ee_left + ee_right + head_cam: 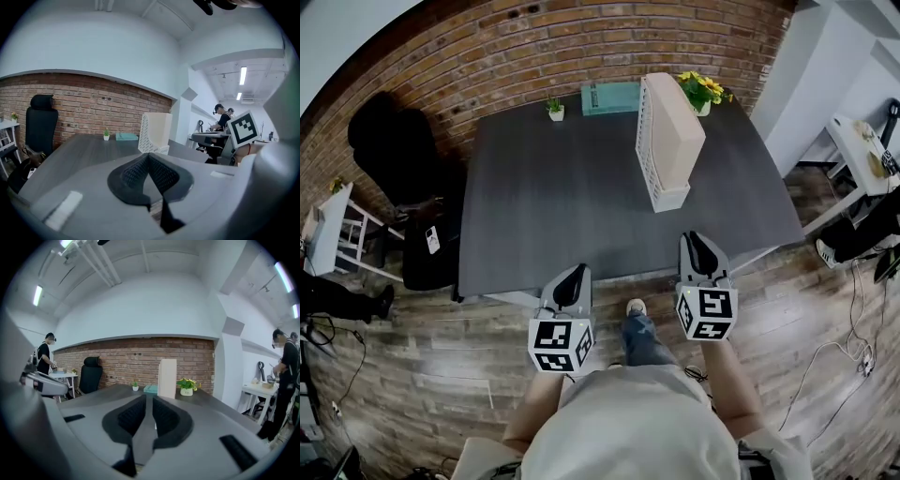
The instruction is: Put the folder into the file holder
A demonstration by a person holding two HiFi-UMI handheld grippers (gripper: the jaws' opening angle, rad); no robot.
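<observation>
Seemingly the placing step is over.

Head view: the beige folder (680,131) stands upright inside the white file holder (645,141), toward the far right of the dark table (544,206). The left gripper (575,275) and right gripper (698,244) hang at the table's near edge, well apart from the holder, and neither carries anything. On this judgement the next move calls only for keeping clear of the holder. If the folder proves badly seated, it calls for a reach forward and right to square it. The holder's wall hides the folder's lower part, so how deep it sits cannot be told. A flat teal item (609,97) at the far edge is too small to identify.

Left gripper view: the pads (133,171) meet at their tips, so the jaws are together on nothing. Holder and folder appear ahead across the table, far from the jaws.

Right gripper view: the pads stand a narrow slit apart with nothing between them. The folder shows as a pale upright panel, and the gripper's own body masks the foot of the holder.
</observation>
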